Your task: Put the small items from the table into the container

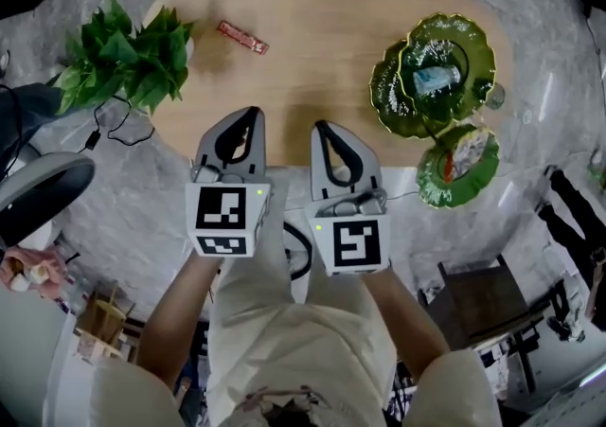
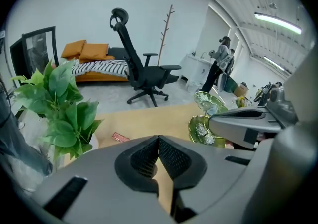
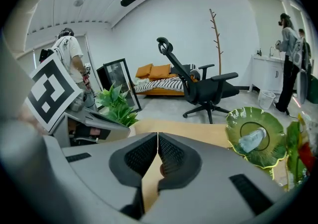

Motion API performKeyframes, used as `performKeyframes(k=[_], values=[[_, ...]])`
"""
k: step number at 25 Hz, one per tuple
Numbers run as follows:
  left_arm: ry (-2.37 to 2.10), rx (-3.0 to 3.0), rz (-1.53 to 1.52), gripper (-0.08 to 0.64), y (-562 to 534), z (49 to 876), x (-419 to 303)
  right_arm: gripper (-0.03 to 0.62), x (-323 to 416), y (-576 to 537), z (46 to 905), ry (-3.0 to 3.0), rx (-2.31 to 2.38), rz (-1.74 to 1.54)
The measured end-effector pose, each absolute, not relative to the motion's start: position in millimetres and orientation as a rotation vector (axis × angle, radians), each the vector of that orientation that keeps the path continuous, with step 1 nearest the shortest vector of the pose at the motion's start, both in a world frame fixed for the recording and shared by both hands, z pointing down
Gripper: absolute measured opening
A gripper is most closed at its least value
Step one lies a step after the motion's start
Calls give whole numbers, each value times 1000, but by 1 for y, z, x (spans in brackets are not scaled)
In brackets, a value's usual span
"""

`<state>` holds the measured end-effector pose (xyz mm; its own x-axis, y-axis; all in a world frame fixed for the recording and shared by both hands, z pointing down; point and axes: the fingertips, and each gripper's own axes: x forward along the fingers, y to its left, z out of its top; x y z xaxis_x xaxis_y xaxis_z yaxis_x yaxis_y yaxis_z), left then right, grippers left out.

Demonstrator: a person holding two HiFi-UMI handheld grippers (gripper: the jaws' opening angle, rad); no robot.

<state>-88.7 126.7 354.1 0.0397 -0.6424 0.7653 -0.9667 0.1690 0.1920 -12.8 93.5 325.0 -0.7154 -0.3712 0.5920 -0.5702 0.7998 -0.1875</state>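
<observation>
Red and flat, the packet (image 1: 242,37) lies alone at the far left of the wooden table (image 1: 331,37), just beside the plant (image 1: 128,56) and well apart from the green dish (image 1: 485,61) on the right; the left gripper (image 1: 250,115) and right gripper (image 1: 322,126) are both closed and empty, over the near edge; so thin a packet may slip from the pads or be shoved toward the leaves; a knock could tip the green dish; the packet's print is too small to read.
</observation>
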Motion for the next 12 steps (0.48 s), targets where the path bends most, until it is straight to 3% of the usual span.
performKeyframes(k=[12], values=[[-1693, 1473, 504, 6, 153, 387, -123, 8, -72, 115, 368, -2395, 556, 461]])
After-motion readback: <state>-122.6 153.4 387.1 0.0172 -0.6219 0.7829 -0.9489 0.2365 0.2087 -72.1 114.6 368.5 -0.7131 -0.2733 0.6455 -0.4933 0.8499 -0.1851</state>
